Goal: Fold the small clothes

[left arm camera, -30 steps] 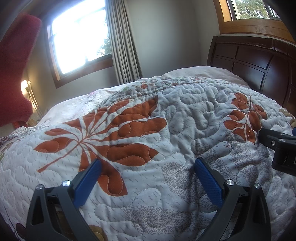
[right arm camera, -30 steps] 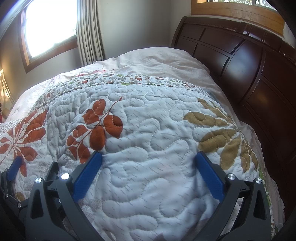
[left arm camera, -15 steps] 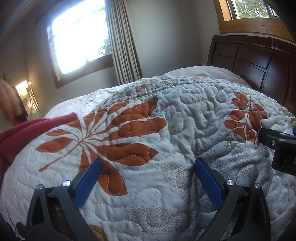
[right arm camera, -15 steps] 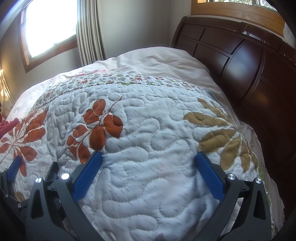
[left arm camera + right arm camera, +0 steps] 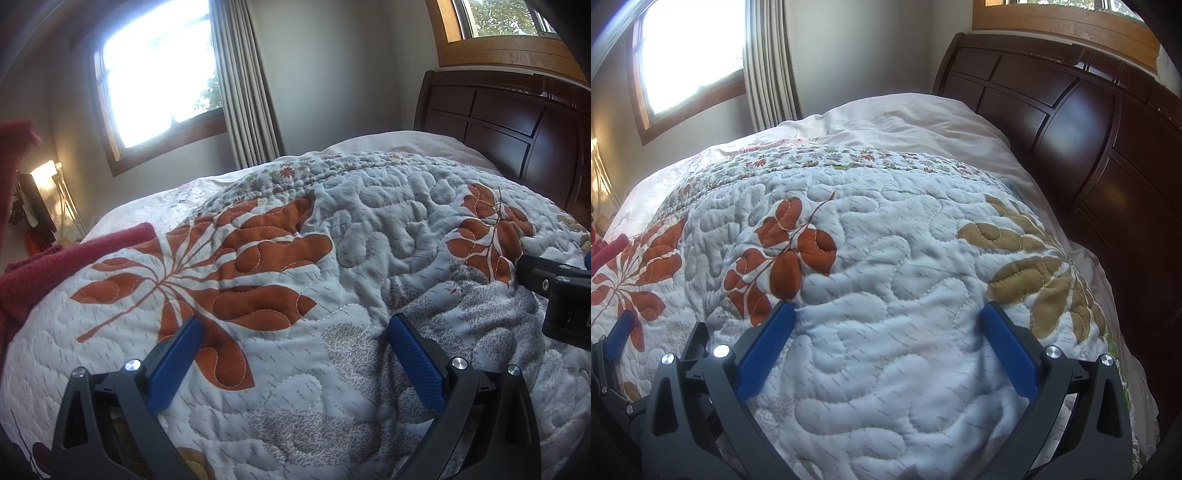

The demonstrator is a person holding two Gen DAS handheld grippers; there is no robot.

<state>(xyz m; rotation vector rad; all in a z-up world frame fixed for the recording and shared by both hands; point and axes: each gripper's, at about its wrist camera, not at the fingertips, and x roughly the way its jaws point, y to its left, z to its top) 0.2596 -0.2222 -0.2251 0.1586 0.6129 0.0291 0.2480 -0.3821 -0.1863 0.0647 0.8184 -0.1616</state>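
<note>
A dark red knit garment [image 5: 70,260] lies crumpled at the left edge of the quilted bed, far left of my left gripper [image 5: 295,330]; a sliver of it shows at the left edge of the right wrist view as the red garment [image 5: 607,251]. My left gripper stands open over the quilt with nothing between its blue pads. My right gripper [image 5: 888,314] is also open and empty, low over the quilt's pale middle. Its black body [image 5: 557,295] shows at the right edge of the left wrist view.
The white quilt [image 5: 369,236] with orange and tan leaves covers the bed. A dark wooden headboard [image 5: 1089,147] stands on the right, a pale pillow [image 5: 916,125] in front of it. Curtained window [image 5: 162,74] behind; a lamp and clutter [image 5: 40,199] at far left.
The red garment, hanging in the air at the upper left a second ago, dropped onto the left edge of the bed and has since settled a little. Neither gripper moved.
</note>
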